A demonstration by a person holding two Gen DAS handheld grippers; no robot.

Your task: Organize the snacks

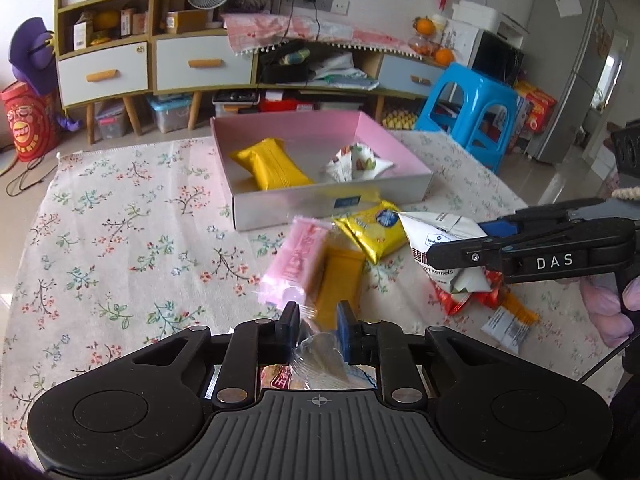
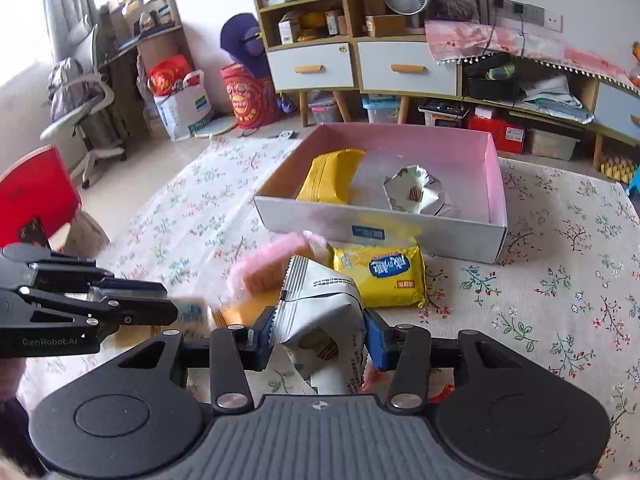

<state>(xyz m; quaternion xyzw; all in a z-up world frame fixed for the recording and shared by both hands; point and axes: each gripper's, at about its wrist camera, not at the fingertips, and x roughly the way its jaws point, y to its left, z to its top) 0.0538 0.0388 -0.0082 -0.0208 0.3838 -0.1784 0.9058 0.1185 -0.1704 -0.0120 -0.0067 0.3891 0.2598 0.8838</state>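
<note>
The right gripper (image 2: pixel 318 338) clamps a white pouch (image 2: pixel 320 300) printed "Kernels", and the left gripper (image 1: pixel 316 330) pinches a clear wrapper (image 1: pixel 320 354) whose contents are hard to make out. Both hover at the floral tablecloth's (image 1: pixel 120 216) middle, before the pink box (image 1: pixel 320 200) holding two packets. Body lettering: "DAS", "GenRobot.AI".

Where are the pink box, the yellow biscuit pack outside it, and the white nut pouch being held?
pink box (image 2: pixel 496 184), right wrist view, right inner wall.
yellow biscuit pack (image 2: pixel 380 276), right wrist view, front face.
white nut pouch (image 2: pixel 320 300), right wrist view, upper panel.
</note>
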